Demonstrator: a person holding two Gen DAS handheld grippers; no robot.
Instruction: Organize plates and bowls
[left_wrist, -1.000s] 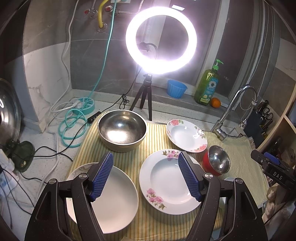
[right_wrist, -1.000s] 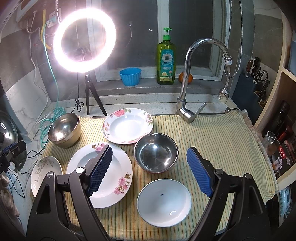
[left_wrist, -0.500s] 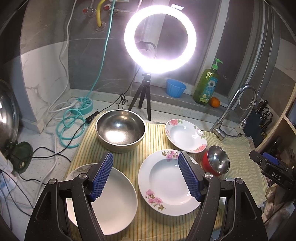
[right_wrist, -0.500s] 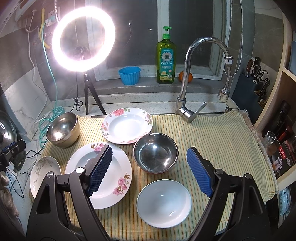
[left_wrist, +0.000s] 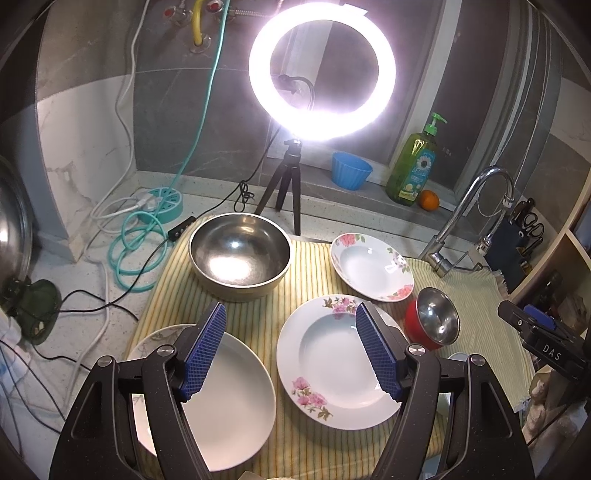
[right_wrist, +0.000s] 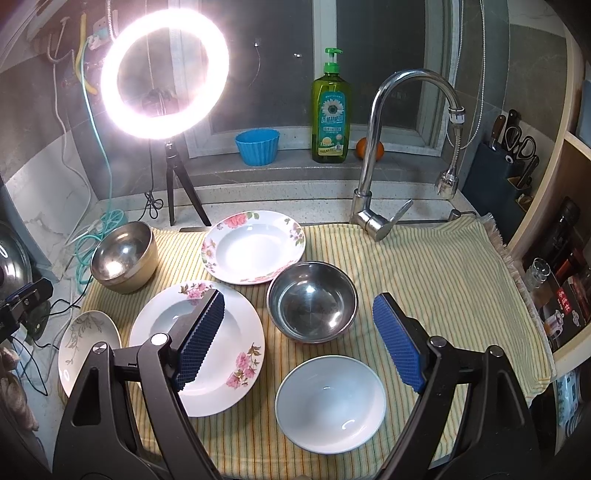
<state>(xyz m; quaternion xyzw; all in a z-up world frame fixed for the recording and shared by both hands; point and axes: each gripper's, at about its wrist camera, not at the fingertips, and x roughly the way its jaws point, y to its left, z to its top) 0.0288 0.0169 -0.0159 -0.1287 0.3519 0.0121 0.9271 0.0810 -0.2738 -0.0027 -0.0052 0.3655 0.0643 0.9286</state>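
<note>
Both of your grippers hang above the striped cloth (right_wrist: 424, 258) with their jaws spread wide and nothing between the pads — the left gripper (left_wrist: 290, 350) over the gap between the leaf-patterned plate (left_wrist: 229, 398) and the larger rose plate (left_wrist: 332, 362), the right gripper (right_wrist: 299, 339) above the red-sided steel bowl (right_wrist: 312, 301) and the white bowl (right_wrist: 330, 393). Nothing looks stacked yet, so this is probably the opening pick.

Take a plate by its rim, one pad under the lip and one on top, and come in low and nearly flat; glazed china will likely slip if you pinch it steeply. The smaller rose plate (right_wrist: 253, 245) at the back would nest well on the larger one. The white bowl could go into the steel bowl beside it.

Mind your surroundings: the tap (right_wrist: 391, 147) leans over the cloth's far edge, and the ring light (right_wrist: 164, 74) on its tripod stands just behind the large brass-sided bowl (left_wrist: 240, 254). The leaf-patterned plate overhangs the cloth's left edge, near loose cables (left_wrist: 92, 306), so lift it straight up.
</note>
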